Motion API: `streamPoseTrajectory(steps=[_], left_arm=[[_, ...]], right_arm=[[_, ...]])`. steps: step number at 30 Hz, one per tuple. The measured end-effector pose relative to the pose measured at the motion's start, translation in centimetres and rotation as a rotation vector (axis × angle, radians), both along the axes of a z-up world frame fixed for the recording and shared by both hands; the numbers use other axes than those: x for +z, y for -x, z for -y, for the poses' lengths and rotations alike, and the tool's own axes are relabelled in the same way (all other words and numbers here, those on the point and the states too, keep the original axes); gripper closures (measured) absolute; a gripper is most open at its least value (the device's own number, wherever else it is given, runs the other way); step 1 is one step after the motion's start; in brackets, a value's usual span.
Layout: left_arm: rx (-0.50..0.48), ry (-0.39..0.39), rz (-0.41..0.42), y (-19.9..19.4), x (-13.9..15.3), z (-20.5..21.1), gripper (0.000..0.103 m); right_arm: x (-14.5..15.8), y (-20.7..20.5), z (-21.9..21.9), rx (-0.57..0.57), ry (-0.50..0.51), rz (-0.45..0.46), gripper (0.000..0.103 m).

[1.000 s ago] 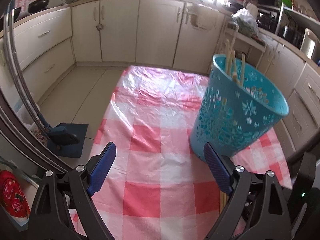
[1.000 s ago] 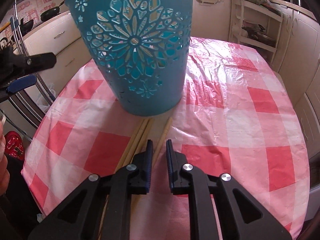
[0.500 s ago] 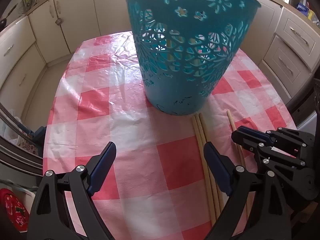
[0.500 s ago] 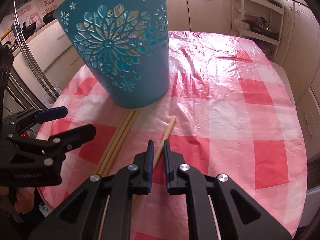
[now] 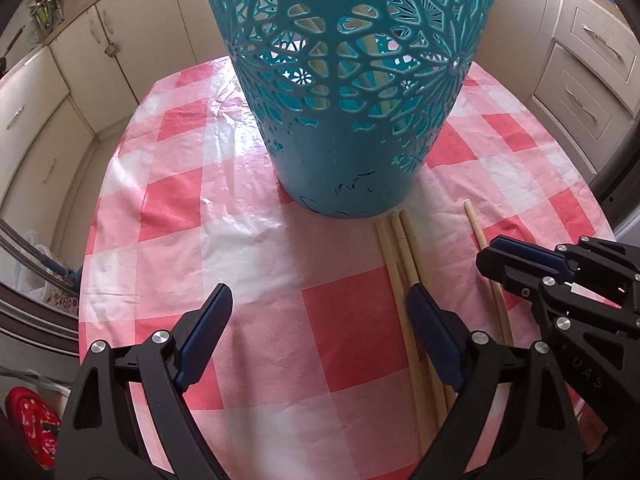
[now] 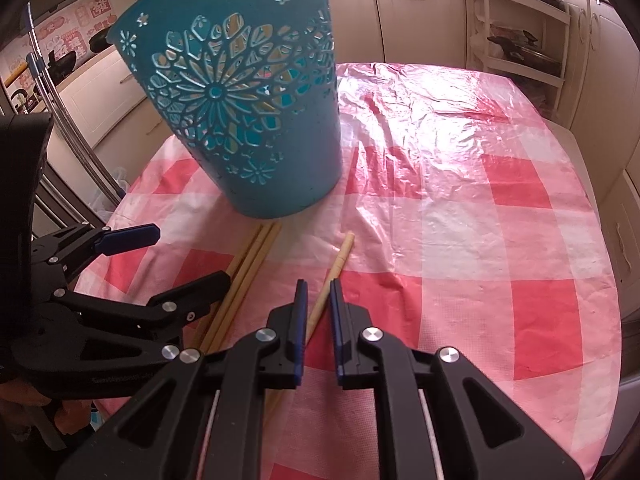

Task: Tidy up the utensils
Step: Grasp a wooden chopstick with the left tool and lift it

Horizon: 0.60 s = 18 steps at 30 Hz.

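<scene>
A teal cut-out basket (image 5: 352, 92) stands on the red-checked tablecloth and holds several chopsticks; it also shows in the right wrist view (image 6: 248, 120). Three loose wooden chopsticks (image 5: 400, 256) lie bunched in front of it, seen too in the right wrist view (image 6: 248, 264). A single chopstick (image 6: 338, 260) lies apart to their right. My left gripper (image 5: 320, 304) is open, its right finger over the bunch. My right gripper (image 6: 318, 292) is nearly closed, its fingers straddling the single chopstick (image 5: 478, 228) just above the cloth.
The oval table's cloth (image 6: 480, 200) is glossy and wrinkled behind the basket. Cream kitchen cabinets (image 5: 60, 92) ring the table. A white shelf rack (image 6: 520, 20) stands at the back right. A red bag (image 5: 30, 420) lies on the floor at left.
My left gripper has swung down and in toward the basket and the loose chopsticks. My right gripper has drawn back a little along the single chopstick, its gap slightly wider.
</scene>
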State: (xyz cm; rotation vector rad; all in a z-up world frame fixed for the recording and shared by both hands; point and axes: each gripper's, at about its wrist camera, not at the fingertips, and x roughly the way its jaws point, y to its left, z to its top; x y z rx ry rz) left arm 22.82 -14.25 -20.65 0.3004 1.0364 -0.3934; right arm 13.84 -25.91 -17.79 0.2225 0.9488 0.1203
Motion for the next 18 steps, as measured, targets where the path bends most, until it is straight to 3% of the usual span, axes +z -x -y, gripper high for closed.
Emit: streamPoseTrajectory(steps=[7, 10, 12, 15, 18], left_arm=[[0.022, -0.014, 0.01, -0.5, -0.4, 0.1, 0.019], [0.027, 0.011, 0.015, -0.8, -0.2, 0.1, 0.033], [0.027, 0.038, 0.004, -1.0, -0.1, 0.0, 0.053], [0.024, 0.05, 0.001, -1.0, 0.2, -0.2, 0.072], [0.036, 0.056, -0.001, -1.3, 0.2, -0.4, 0.073]], right_arm=[[-0.1, -0.3, 0.1, -0.007, -0.013, 0.01, 0.088], [-0.1, -0.6, -0.2, -0.007, 0.001, 0.015, 0.088], [0.0, -0.6, -0.5, 0.002, 0.02, 0.015, 0.088], [0.1, -0.5, -1.1, 0.03, 0.057, 0.017, 0.088], [0.1, -0.7, -1.0, 0.031, 0.061, 0.012, 0.088]])
